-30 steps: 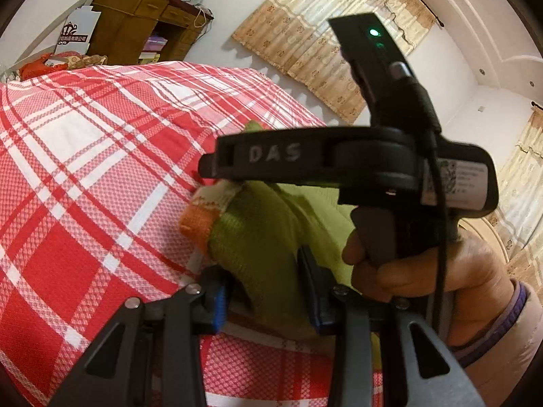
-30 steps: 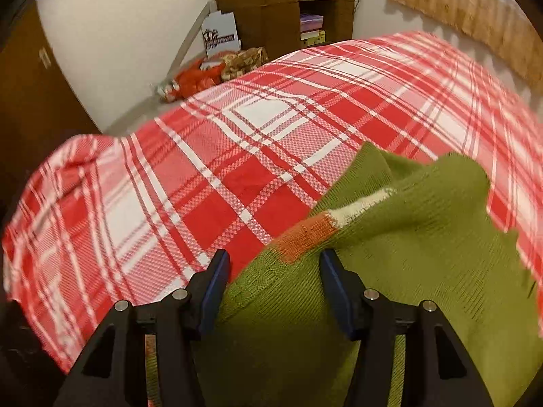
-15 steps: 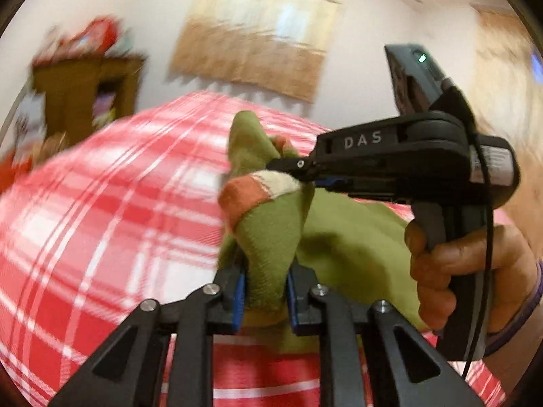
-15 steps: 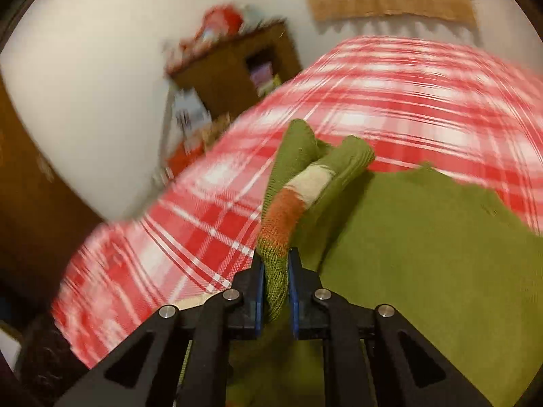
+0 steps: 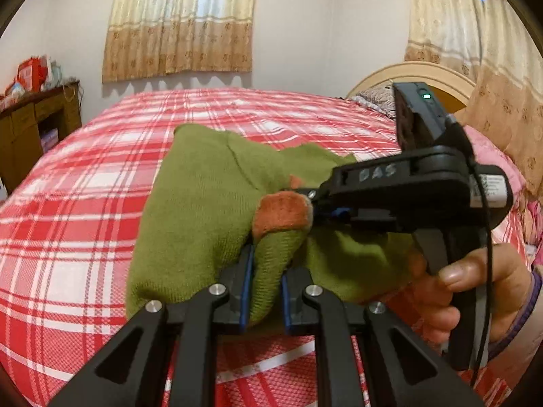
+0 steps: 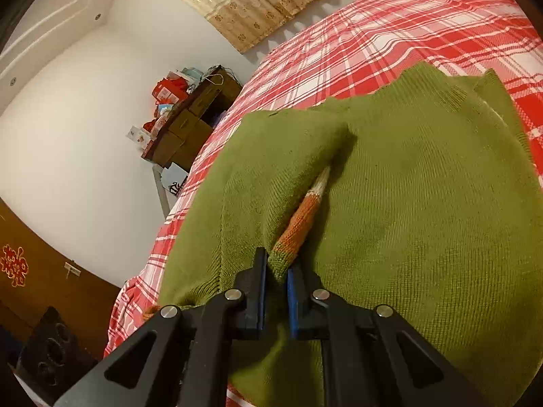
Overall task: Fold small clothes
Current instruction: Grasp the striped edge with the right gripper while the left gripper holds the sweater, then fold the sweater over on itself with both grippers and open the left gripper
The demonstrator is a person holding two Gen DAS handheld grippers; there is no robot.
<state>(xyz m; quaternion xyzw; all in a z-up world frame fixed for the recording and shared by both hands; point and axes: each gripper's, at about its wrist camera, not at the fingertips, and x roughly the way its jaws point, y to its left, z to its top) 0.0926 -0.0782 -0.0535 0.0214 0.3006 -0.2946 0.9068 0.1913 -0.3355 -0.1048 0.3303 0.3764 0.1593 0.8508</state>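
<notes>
A small olive-green knitted sweater (image 5: 203, 200) with an orange and white cuff (image 5: 281, 210) lies on the red plaid bed. It also shows in the right wrist view (image 6: 424, 210). My left gripper (image 5: 264, 271) is shut on a fold of the green sleeve just below the cuff. My right gripper (image 6: 275, 273) is shut on the cuff end (image 6: 300, 224) of the same sleeve, which is laid over the sweater's body. The right gripper also shows in the left wrist view (image 5: 317, 203), close above and right of the left one.
The red and white plaid bedspread (image 5: 85, 203) covers the bed. A wooden cabinet (image 6: 190, 125) with red boxes stands by the wall. A headboard (image 5: 410, 74) and pillows are at the far right. Curtains (image 5: 180, 20) hang behind.
Both grippers closed on the sleeve, lifted it and carried it over the sweater's body. The views swung round toward the curtains and headboard.
</notes>
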